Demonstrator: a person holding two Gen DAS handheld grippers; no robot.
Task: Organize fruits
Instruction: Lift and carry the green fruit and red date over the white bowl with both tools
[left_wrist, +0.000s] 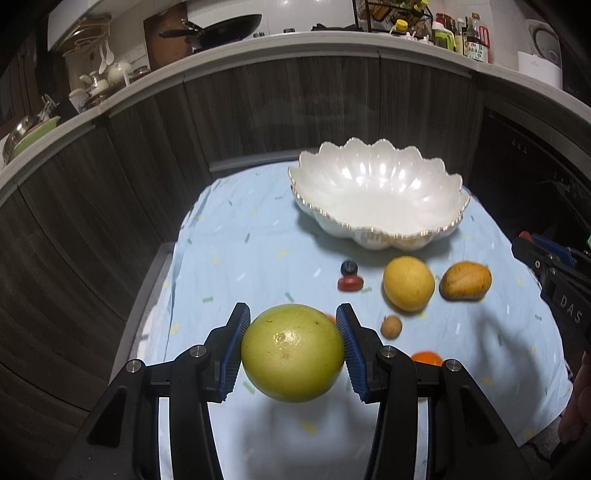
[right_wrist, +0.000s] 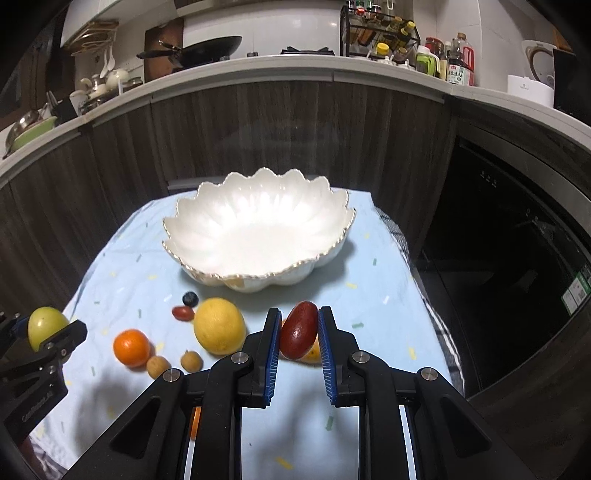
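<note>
My left gripper (left_wrist: 292, 341) is shut on a large green citrus fruit (left_wrist: 292, 357) and holds it above the blue cloth; it also shows in the right wrist view (right_wrist: 46, 326). My right gripper (right_wrist: 298, 336) is shut on a dark red oval fruit (right_wrist: 299, 329), lifted in front of the bowl. The white scalloped bowl (right_wrist: 207, 221) (left_wrist: 458, 192) stands empty at the back of the cloth. On the cloth lie a yellow citrus (right_wrist: 219, 326) (left_wrist: 408, 283), a mango (left_wrist: 466, 280), an orange (right_wrist: 132, 348), two small brown fruits (right_wrist: 191, 361), a small red fruit (right_wrist: 183, 312) and a blueberry (right_wrist: 190, 298).
The light blue cloth (right_wrist: 369, 295) covers a small table set against dark wood cabinet fronts (right_wrist: 258, 129). A dark appliance door (right_wrist: 498, 258) stands to the right. The counter above holds a wok (right_wrist: 210, 48), bottles (right_wrist: 458, 62) and dishes.
</note>
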